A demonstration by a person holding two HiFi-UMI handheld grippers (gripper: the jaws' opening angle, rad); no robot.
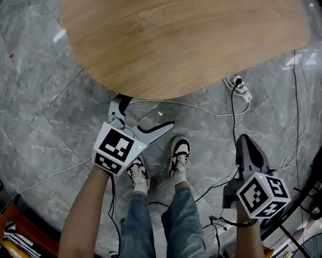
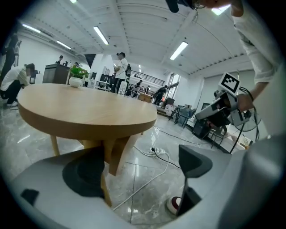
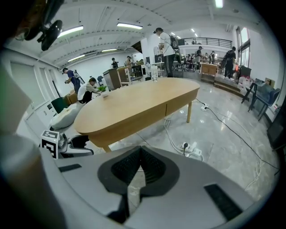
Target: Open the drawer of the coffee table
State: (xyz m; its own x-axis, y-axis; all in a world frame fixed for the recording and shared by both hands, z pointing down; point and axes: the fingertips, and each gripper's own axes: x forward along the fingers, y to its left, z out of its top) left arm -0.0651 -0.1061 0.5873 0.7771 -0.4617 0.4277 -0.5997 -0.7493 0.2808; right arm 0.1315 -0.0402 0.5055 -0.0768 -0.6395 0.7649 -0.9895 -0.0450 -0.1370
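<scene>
Approach step is judged to be in hand: the left hand-held gripper [image 1: 146, 114] is held w/ jaws spread wide & nothing btwn them, just beside the near edge of the oval light-wood coffee table [image 1: 185, 31]. The right hand-held gripper [image 1: 247, 143] is seen clenched & empty, well apart from that surface, above the grey marble floor [image 1: 42, 86]. No drawer is seen pulled out, only a vertical seam [image 3: 166, 110] in the table's side band, prob. the drawer front's edge, so next a front edge or lip must be found, gripped by the open jaws & drawn straight outward.
</scene>
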